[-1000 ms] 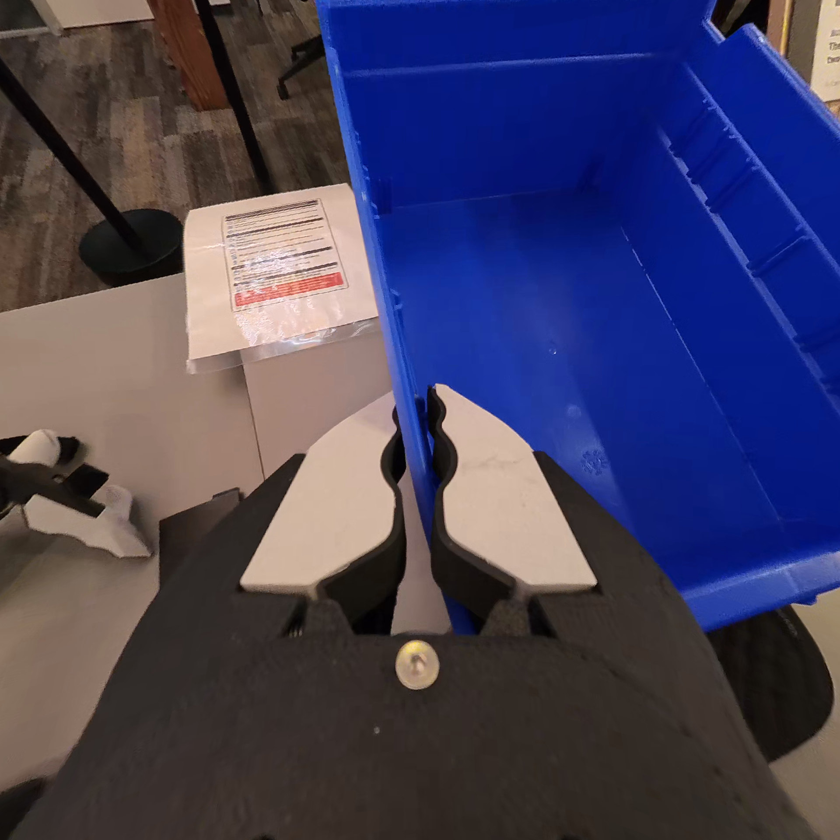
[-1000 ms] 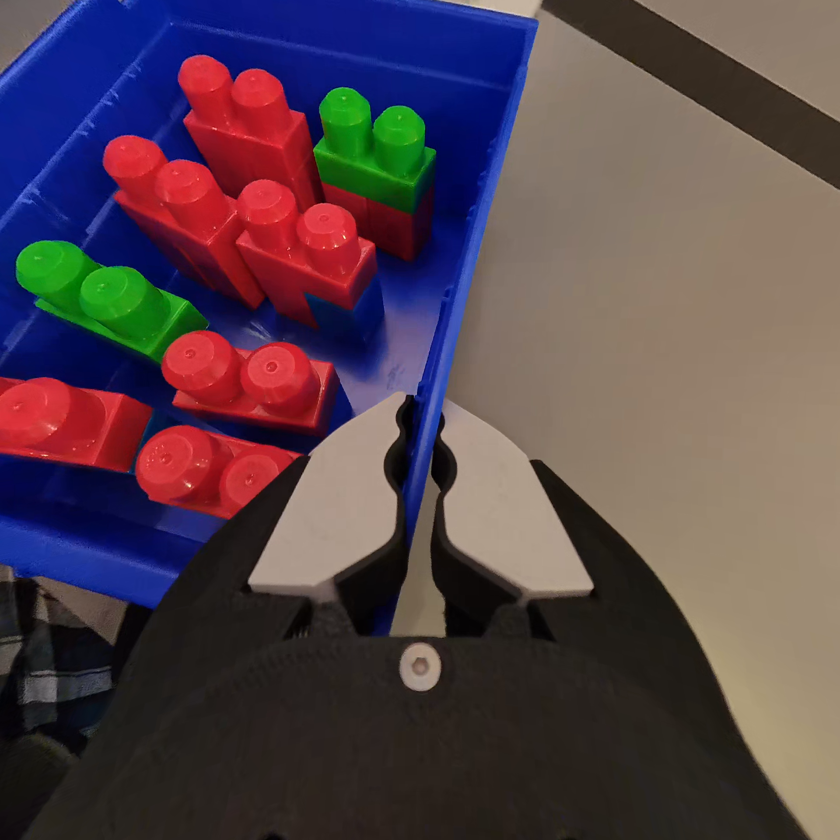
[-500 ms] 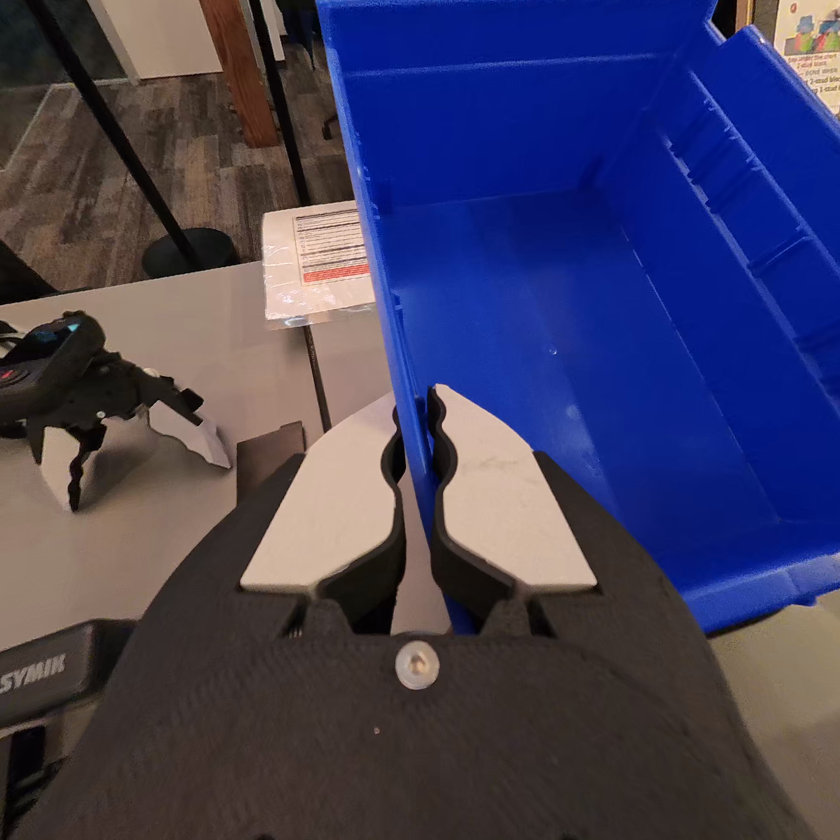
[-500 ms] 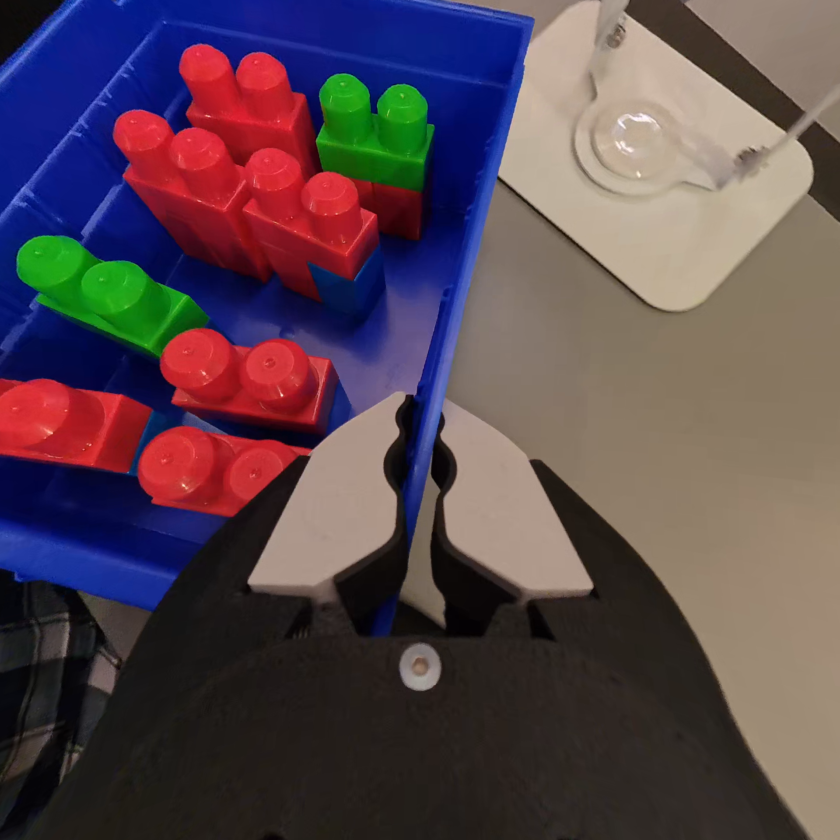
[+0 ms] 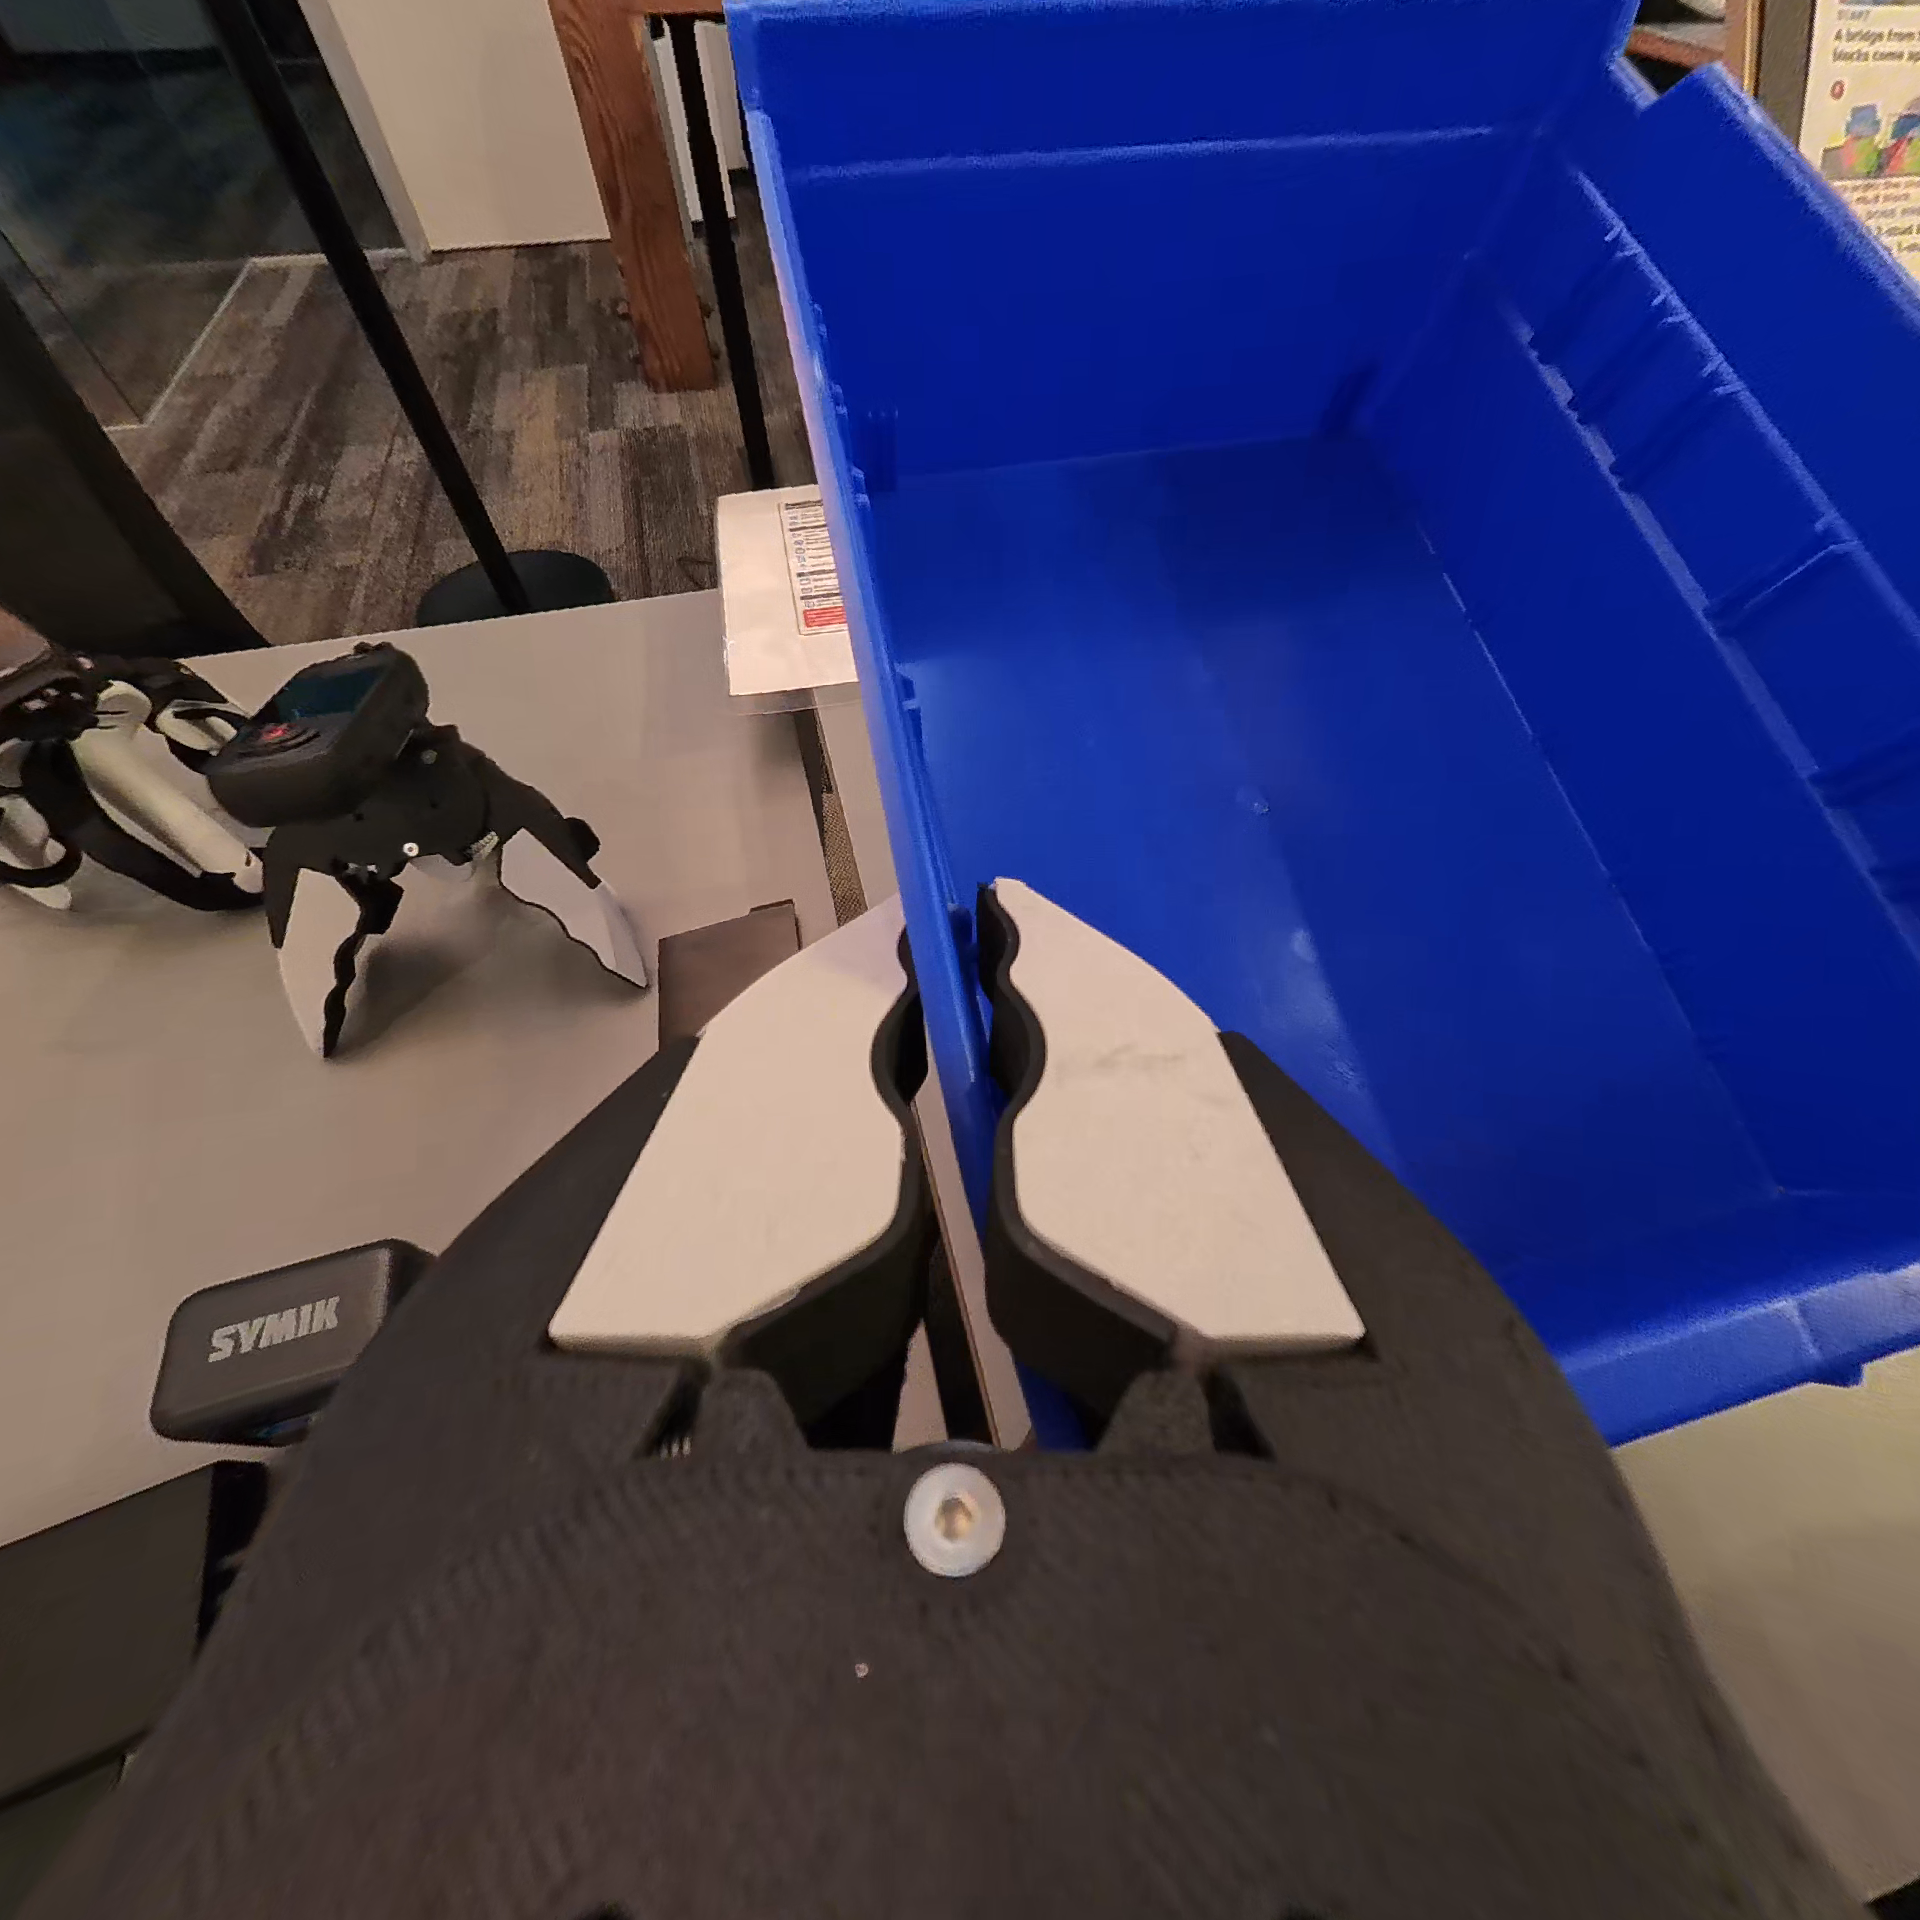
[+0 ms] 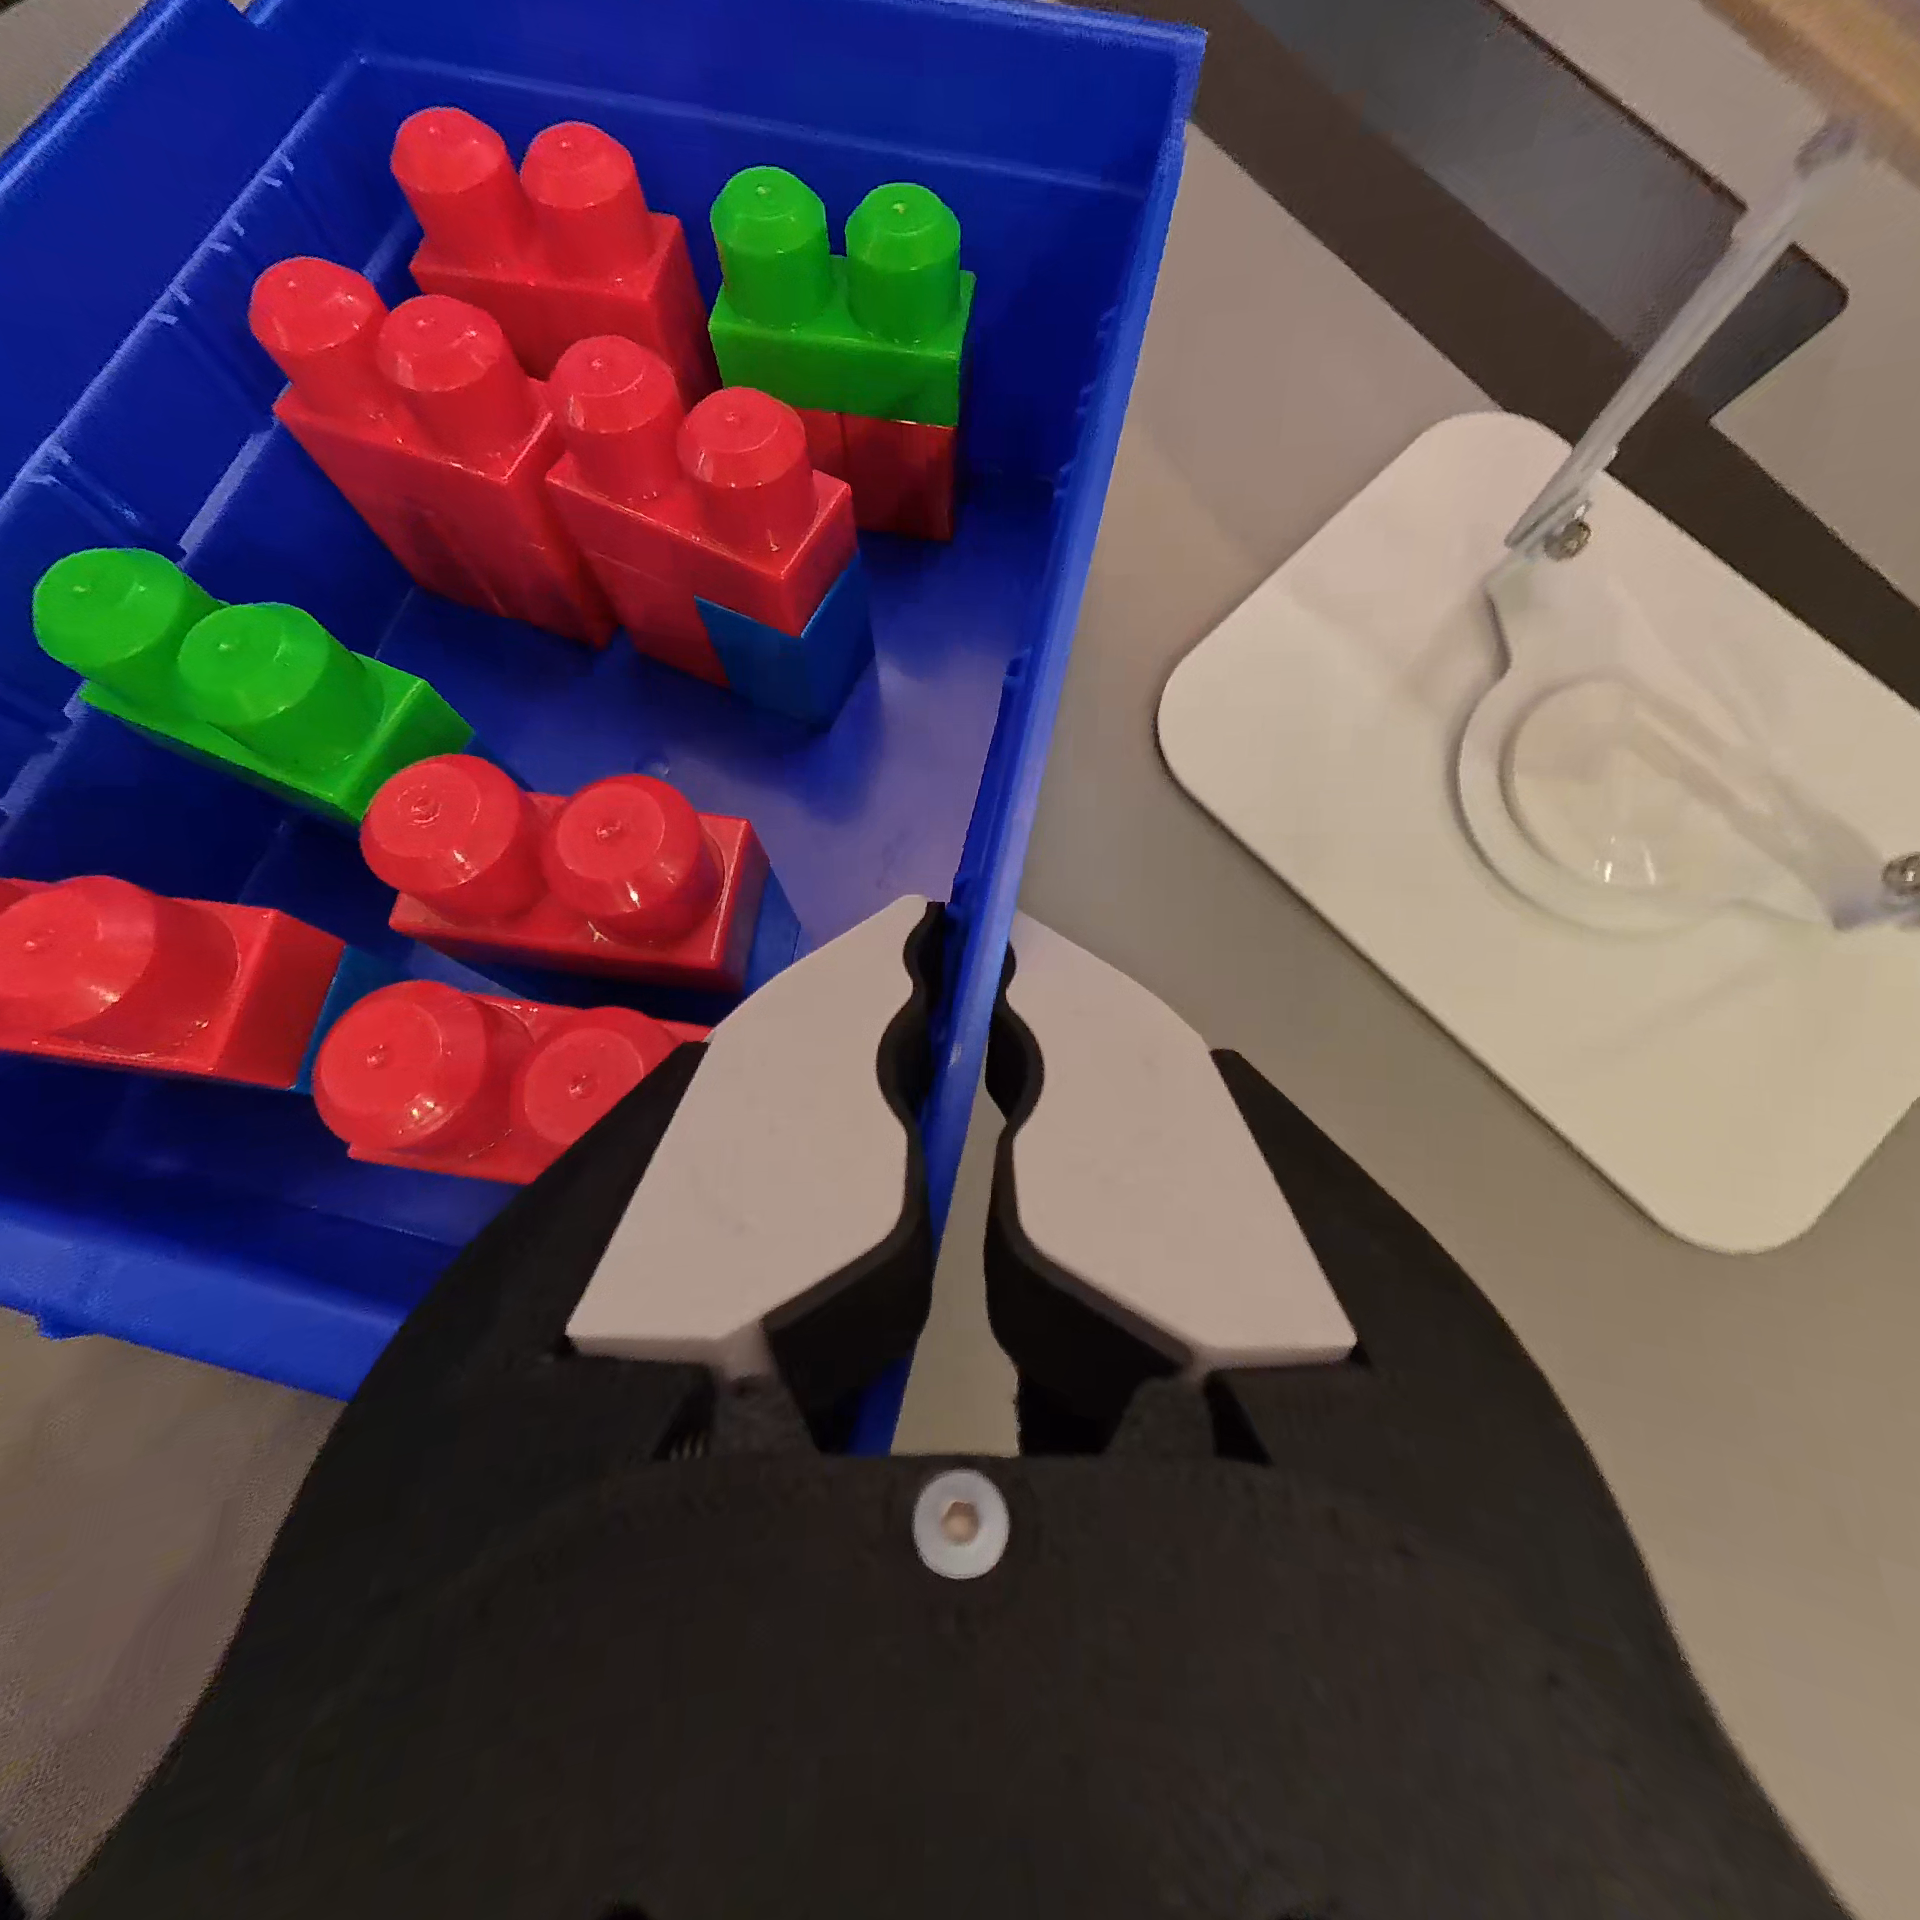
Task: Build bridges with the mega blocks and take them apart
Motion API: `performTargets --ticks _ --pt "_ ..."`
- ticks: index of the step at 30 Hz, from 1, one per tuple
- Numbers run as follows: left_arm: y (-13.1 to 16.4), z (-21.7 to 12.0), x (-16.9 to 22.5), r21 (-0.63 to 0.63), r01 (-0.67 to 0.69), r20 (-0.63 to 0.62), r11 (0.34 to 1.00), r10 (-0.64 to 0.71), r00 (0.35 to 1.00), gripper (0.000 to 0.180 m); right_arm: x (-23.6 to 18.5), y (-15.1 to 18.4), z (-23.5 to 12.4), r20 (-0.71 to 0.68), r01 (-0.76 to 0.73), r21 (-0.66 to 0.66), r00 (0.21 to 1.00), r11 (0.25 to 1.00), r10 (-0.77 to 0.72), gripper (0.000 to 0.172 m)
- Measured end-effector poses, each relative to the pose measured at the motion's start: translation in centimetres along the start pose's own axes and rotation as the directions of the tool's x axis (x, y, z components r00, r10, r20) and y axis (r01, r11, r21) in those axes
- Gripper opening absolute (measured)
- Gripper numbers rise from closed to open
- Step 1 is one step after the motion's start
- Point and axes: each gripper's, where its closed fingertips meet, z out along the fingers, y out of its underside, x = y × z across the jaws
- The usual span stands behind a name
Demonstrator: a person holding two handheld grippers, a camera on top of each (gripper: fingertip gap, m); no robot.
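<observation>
Bins' (image 6: pixel 1081 520) long axes (clamped walls) receding forward

blocks (image 6: pixel 582 540) crowd bin (image 6: pixel 1081 436), right tabletop (image 6: pixel 1195 582) open

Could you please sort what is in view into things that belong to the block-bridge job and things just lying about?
Job:
- left gripper, clamped on the empty blue bin
- right gripper, clamped on the blue bin of blocks
- red blocks
- green blocks

Lying about:
- spare gripper
- bagged sheet
- white stand base
</observation>
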Motion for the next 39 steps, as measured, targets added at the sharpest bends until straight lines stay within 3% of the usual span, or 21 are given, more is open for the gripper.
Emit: performTargets --ticks 10,16,20,24,27,29,33,35,39 --pt "1.9 -1.0 -2.0 0.04 0.069 -0.018 0.997 -0.069 0.997 0.006 2.2 -5.9 6.9 -0.117 -0.091 0.071 0.988 0.993 0.099 0.005" --pt "2.6 -0.8 -2.8 0.033 0.076 -0.01 0.997 -0.075 0.997 0.006 2.4 -7.5 9.8 -0.206 -0.192 0.157 0.953 0.969 0.222 0.006" --pt "2.5 -0.5 -2.7 0.039 0.075 -0.027 0.996 -0.074 0.997 0.006 0.9 -7.7 9.8 -0.104 -0.239 0.208 0.959 0.948 0.264 0.023" --pt "2.3 -0.3 -2.5 0.051 0.074 -0.04 0.996 -0.072 0.997 0.006 0.8 -8.5 5.7 -0.152 -0.086 0.294 0.979 0.952 0.136 0.031" --pt "2.1 -0.6 -2.4 0.063 0.068 -0.033 0.996 -0.066 0.997 0.006 -3.9 -10.0 1.8 -0.107 0.229 0.38 0.973 0.896 -0.204 0.031" --pt "2.1 -0.8 -2.2 0.066 0.068 -0.032 0.995 -0.066 0.997 0.006 -9.5 -9.0 1.3 0.032 0.413 0.369 0.89 0.832 -0.456 0.029" --pt "1.8 -0.9 -1.8 0.071 0.064 -0.026 0.995 -0.062 0.998 0.006 -12.1 -5.9 5.2 -0.018 0.704 0.163 0.703 0.692 -0.711 0.026" --pt "1.6 -1.0 -1.6 0.073 0.062 -0.023 0.995 -0.061 0.998 0.006 -12.8 -4.7 7.6 0.009 0.766 0.111 0.636 0.633 -0.772 0.04" --pt "1.2 -1.4 -1.0 0.08 0.061 -0.028 0.995 -0.059 0.998 0.006 -12.5 -4.0 11.0 -0.003 0.844 0.01 0.537 0.537 -0.844 0.029"
